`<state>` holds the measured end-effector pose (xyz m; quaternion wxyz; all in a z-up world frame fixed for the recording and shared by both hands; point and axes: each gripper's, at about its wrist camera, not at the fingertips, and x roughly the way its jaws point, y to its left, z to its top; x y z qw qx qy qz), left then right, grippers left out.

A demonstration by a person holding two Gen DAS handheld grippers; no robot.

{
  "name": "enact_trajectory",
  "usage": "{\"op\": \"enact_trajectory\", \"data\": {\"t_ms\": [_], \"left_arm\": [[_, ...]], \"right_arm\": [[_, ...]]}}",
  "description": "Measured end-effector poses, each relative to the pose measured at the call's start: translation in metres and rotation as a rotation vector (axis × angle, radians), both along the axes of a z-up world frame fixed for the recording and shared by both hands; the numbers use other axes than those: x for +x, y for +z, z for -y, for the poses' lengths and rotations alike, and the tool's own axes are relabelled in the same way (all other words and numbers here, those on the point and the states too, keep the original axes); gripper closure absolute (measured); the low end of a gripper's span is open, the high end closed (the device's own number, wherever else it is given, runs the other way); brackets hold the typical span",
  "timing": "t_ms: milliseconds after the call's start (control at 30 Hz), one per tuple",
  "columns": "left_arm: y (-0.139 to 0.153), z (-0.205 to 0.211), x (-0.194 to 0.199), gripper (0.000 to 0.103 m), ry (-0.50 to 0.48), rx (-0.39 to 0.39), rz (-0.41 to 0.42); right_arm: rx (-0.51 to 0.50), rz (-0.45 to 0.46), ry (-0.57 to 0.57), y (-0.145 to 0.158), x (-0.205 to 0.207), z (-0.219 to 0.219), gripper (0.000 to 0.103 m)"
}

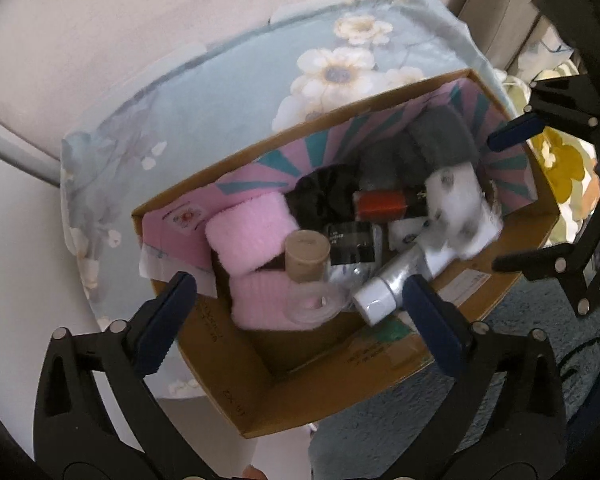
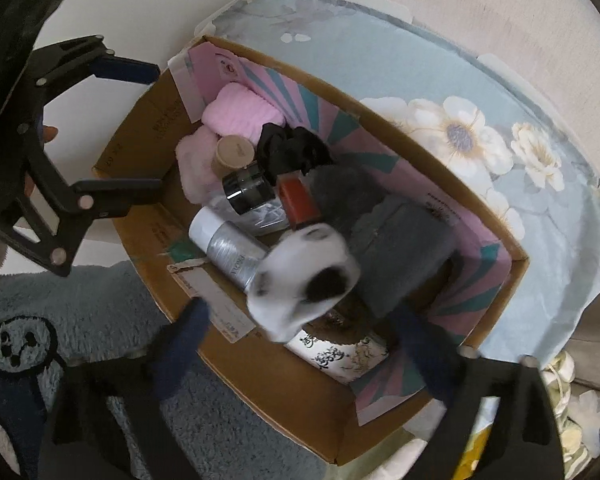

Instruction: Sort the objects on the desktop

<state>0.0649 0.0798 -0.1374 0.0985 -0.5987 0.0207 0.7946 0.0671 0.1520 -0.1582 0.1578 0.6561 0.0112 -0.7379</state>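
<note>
Both your left tongs (image 1: 300, 312) and right tongs (image 2: 300, 344) hang released over the box (image 1: 380, 384). Drop step looks done; the spotted white sock (image 2: 300, 280) lies loose inside. Next, fetch another item.

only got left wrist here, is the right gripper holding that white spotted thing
observer: no, the right gripper is open. The spotted thing is blurred between its fingers, with a clear gap to each pad.
operator: anything under it
observer: a white pack with black script lies below it in the box, against the near wall.
operator: what's that on the rug
observer: the rug has a panda-like figure on it, left of the box.
</note>
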Motion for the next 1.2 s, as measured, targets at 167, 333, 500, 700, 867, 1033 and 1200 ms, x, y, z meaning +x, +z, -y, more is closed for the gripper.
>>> {"op": "enact_trajectory", "data": {"t_ms": [167,333,500,700,867,1033,1200], "left_arm": [[-0.005,0.005,0.002,0.000,0.047,-0.004,0.013],[-0.007,0.009,0.003,0.000,0.072,0.021,0.015],[0.000,0.014,0.000,0.000,0.097,0.011,-0.012],[0.017,0.030,-0.002,0.000,0.206,0.051,-0.052],[0.037,0.047,-0.010,0.000,0.340,0.056,-0.112],[0.061,0.063,-0.016,0.000,0.452,0.000,-0.158],[0.085,0.080,-0.011,0.000,0.551,0.012,-0.236]], "right_arm": [[0.026,-0.046,-0.055,0.003,0.004,-0.004,0.001],[0.017,-0.058,-0.095,0.006,0.004,-0.007,0.001],[0.016,-0.049,-0.148,0.007,0.004,-0.010,0.001],[0.074,-0.073,-0.208,0.014,0.004,-0.011,0.001],[0.096,-0.083,-0.343,0.032,-0.001,-0.019,0.001],[0.167,-0.133,-0.498,0.063,-0.008,-0.023,0.001],[0.151,-0.188,-0.670,0.088,-0.007,-0.029,0.001]]}}
